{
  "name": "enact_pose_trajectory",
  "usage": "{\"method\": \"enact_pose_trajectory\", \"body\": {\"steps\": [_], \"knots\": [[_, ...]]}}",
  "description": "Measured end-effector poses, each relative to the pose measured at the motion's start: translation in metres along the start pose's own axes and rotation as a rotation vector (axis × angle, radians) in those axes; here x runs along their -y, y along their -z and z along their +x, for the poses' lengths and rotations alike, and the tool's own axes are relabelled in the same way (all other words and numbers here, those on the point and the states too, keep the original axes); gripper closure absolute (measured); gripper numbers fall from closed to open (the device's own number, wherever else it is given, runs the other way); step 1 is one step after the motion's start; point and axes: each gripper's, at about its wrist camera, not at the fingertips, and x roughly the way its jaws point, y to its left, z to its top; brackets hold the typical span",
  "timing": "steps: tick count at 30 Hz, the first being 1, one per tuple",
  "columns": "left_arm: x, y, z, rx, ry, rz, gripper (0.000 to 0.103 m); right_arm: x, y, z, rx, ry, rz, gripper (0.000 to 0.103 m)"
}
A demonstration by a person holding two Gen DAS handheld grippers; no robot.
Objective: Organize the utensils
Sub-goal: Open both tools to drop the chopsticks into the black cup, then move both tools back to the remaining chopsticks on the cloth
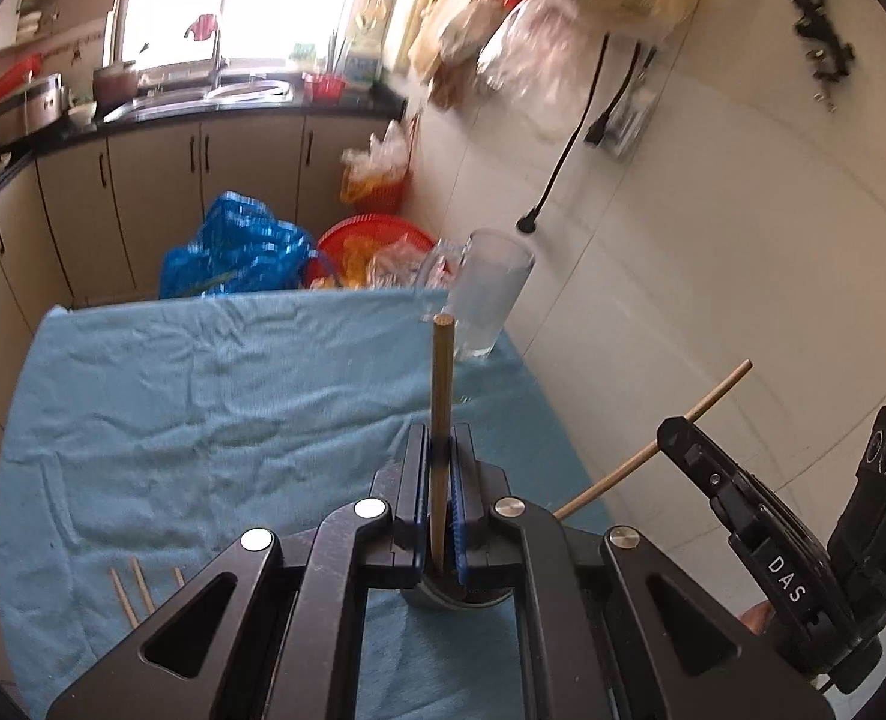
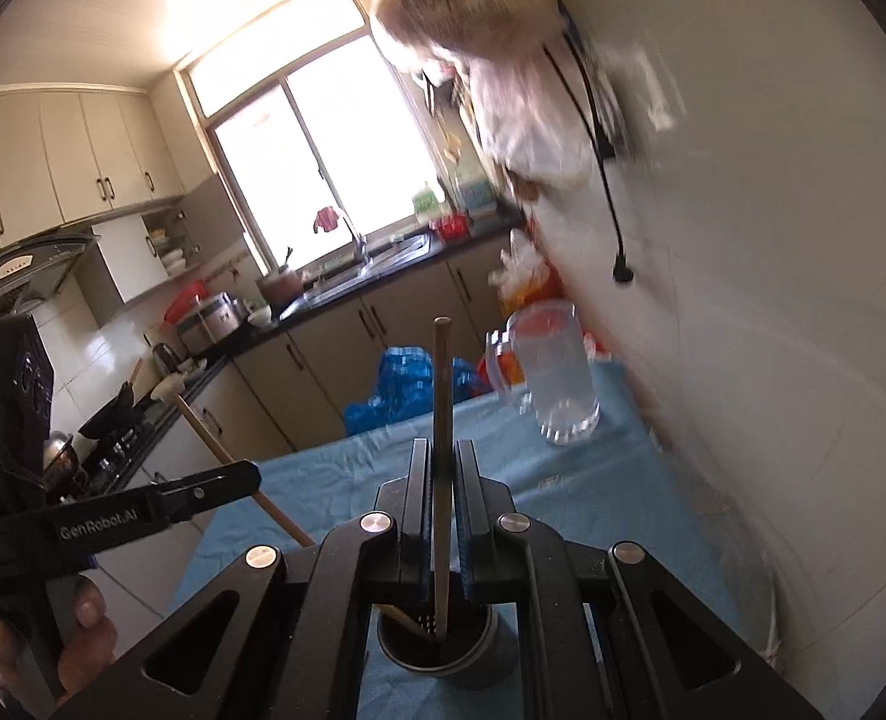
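Note:
My left gripper point(image 1: 441, 468) is shut on a wooden chopstick point(image 1: 442, 384) that stands upright, its lower end over a dark round holder point(image 1: 461, 597) on the blue cloth point(image 1: 203, 408). My right gripper point(image 2: 442, 480) is shut on another chopstick point(image 2: 442, 396), whose lower end sits inside the grey holder point(image 2: 473, 669); one more stick point(image 2: 404, 621) leans in it. The right gripper also shows in the left wrist view point(image 1: 677, 435), the left gripper in the right wrist view point(image 2: 245, 477). Three loose chopsticks point(image 1: 137, 591) lie on the cloth at lower left.
A clear glass mug point(image 1: 491, 294) stands at the cloth's far right corner, also in the right wrist view point(image 2: 554, 378). A white wall point(image 1: 713, 276) runs close along the right. A blue bag point(image 1: 239, 252) and red basket point(image 1: 377, 240) sit beyond the table.

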Motion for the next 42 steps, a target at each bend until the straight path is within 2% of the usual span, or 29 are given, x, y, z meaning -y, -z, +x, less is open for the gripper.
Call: {"method": "enact_pose_trajectory", "body": {"steps": [5,10,12,13,14,15,16,17,22,24,28,33,36,39,42], "knots": [[-0.007,0.006,0.020,-0.049,-0.006,-0.009,0.097,0.010,0.010,0.028,-0.093,-0.008,0.031,0.096],[-0.012,0.007,0.027,-0.061,-0.008,-0.031,0.096,0.016,0.017,0.042,-0.136,0.008,0.041,0.094],[-0.013,0.007,0.027,-0.066,0.002,-0.037,0.091,0.018,0.016,0.043,-0.141,0.011,0.046,0.093],[-0.014,0.007,0.027,-0.065,0.003,-0.039,0.080,0.019,0.016,0.043,-0.142,0.013,0.046,0.092],[-0.014,0.007,0.025,-0.057,-0.002,-0.041,0.070,0.019,0.015,0.043,-0.144,0.013,0.047,0.084],[-0.014,0.006,0.022,-0.045,-0.007,-0.041,0.065,0.018,0.014,0.041,-0.138,0.019,0.046,0.077],[-0.013,0.007,0.020,-0.035,-0.009,-0.039,0.065,0.018,0.013,0.038,-0.128,0.025,0.043,0.060],[-0.013,0.007,0.017,-0.030,-0.008,-0.035,0.065,0.017,0.013,0.034,-0.115,0.026,0.041,0.049],[-0.016,0.010,-0.005,0.015,-0.015,-0.049,0.063,0.015,0.010,0.008,-0.042,0.043,0.033,0.048],[-0.017,0.013,-0.018,0.057,-0.035,-0.052,0.055,0.013,0.010,-0.005,-0.008,0.057,0.025,0.045],[-0.022,0.028,-0.057,0.197,-0.104,-0.064,0.038,0.004,0.015,-0.034,0.078,0.146,-0.029,0.025],[-0.030,0.057,-0.091,0.301,-0.190,-0.045,0.024,-0.012,0.034,-0.054,0.114,0.213,-0.093,0.015],[-0.039,0.079,-0.100,0.304,-0.222,-0.027,0.015,-0.024,0.055,-0.055,0.094,0.237,-0.126,0.014],[-0.056,0.104,-0.105,0.273,-0.247,-0.037,0.013,-0.032,0.075,-0.050,0.053,0.232,-0.154,0.014],[-0.077,0.130,-0.103,0.203,-0.273,-0.064,0.013,-0.040,0.097,-0.039,-0.008,0.221,-0.164,0.014]]}}
